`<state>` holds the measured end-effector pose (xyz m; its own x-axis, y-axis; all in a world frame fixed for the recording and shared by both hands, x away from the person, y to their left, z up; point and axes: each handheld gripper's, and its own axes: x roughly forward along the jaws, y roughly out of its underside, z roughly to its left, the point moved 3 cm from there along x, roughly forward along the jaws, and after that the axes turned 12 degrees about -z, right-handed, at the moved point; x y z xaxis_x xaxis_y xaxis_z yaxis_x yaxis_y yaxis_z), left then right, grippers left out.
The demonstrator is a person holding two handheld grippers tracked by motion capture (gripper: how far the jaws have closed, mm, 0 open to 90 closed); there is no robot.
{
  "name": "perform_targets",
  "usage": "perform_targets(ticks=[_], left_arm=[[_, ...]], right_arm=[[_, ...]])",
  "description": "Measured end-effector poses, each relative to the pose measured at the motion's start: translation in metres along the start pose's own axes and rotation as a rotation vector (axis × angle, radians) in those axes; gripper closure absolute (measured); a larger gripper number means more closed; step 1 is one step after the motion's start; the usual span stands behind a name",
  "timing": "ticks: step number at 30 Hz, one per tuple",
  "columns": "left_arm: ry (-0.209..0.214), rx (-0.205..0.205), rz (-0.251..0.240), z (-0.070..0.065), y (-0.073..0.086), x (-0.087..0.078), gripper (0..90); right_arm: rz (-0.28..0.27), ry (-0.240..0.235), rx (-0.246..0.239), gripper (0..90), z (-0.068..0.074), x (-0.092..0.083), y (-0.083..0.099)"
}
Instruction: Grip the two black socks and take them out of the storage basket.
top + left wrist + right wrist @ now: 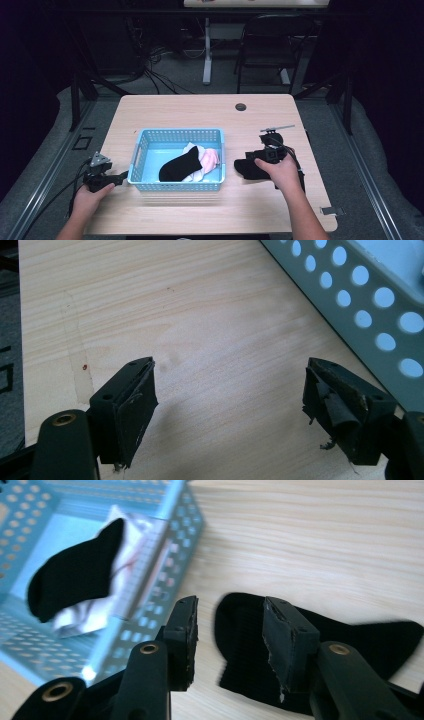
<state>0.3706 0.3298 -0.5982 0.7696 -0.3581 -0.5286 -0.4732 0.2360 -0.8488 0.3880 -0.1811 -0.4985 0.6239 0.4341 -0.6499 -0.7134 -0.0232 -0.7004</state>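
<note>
A black sock lies flat on the wooden table just right of the blue basket. My right gripper hovers over the sock's cuff end with its jaws apart and the pads off the cloth; in the high view that right gripper sits above the black sock. Inside the basket lie another black sock, a white sock and a pink one. My left gripper rests open over bare wood beside the basket wall, and the high view shows this left gripper left of the basket.
A round cable hole sits near the table's far edge. A small metal clip lies at the front right corner. A black chair and a desk leg stand beyond the table.
</note>
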Motion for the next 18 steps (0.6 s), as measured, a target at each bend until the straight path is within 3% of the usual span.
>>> perform_targets(ticks=[8,18], left_arm=[[0.001,0.000,-0.002,0.000,0.000,0.000,21.3],[0.002,-0.003,-0.004,0.000,0.000,0.000,21.3]], right_arm=[[0.004,-0.075,-0.090,58.0,0.047,0.012,-0.017],[0.055,-0.128,-0.145,58.3,0.090,0.040,-0.029]])
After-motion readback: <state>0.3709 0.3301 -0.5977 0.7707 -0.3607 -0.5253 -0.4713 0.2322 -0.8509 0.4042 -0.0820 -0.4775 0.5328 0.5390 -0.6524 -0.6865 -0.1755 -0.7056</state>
